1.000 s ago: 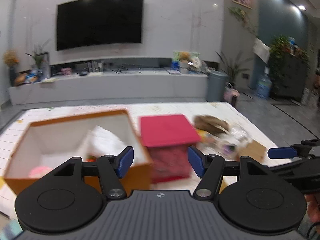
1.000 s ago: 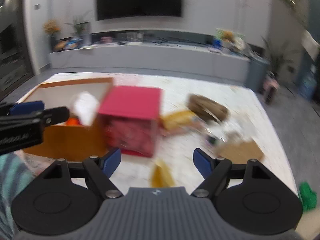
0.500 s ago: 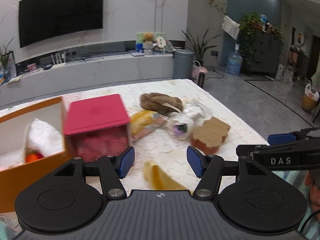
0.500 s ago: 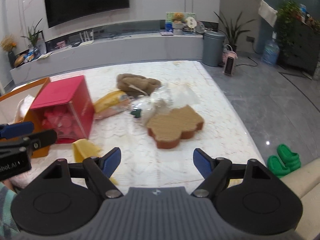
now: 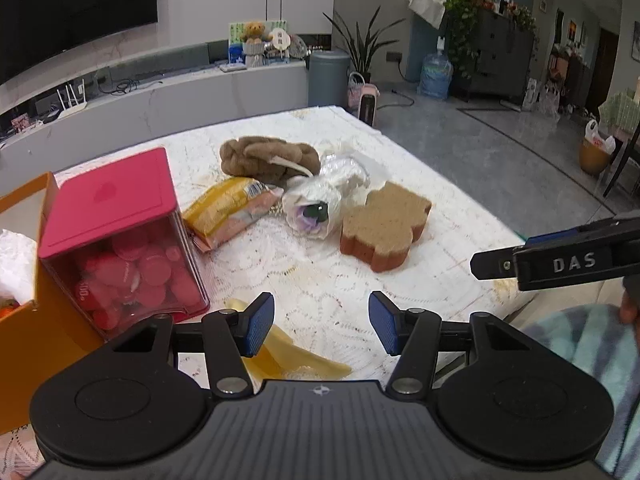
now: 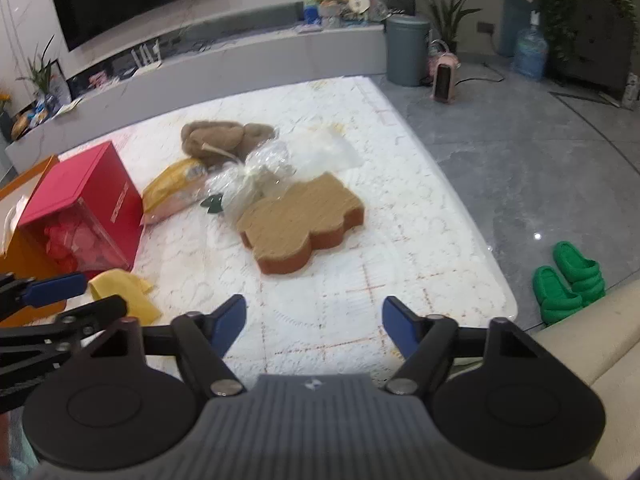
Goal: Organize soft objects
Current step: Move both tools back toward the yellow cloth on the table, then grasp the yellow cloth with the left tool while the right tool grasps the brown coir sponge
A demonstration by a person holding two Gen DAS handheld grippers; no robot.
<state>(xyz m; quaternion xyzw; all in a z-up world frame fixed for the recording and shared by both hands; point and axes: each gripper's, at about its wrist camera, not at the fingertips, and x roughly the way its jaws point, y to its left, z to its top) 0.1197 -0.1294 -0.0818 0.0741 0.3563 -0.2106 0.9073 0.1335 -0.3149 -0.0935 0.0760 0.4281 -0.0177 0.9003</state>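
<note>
A white lace-patterned table (image 6: 360,288) fills both views. At its left edge stands an open orange cardboard box (image 5: 24,320), with a red-lidded clear plastic box of red discs (image 5: 120,248) touching its side. Right of these lies a loose cluster of soft things: a flat brown bear-shaped sponge (image 6: 300,224), a crumpled clear plastic bag with white filling (image 5: 320,200), a brown plush toy (image 5: 268,158) at the far side, and a yellow-orange snack packet (image 5: 230,210). Nearest the person lies a small limp yellow cloth (image 6: 124,290).

The left claw (image 5: 322,328) is released and holds nothing; its jaws have just been closing a little, and the yellow cloth lies just below and left of them. The right claw (image 6: 312,326) is also released and empty, its jaws likewise just narrowing, over bare table. The sponge lies ahead of the right claw, slightly left, its long axis slanting from near left to far right; the right hand looks nearer to it.

Only the right wrist view shows green slippers (image 6: 570,280) on the floor; only the left shows a striped sleeve (image 5: 592,344).
</note>
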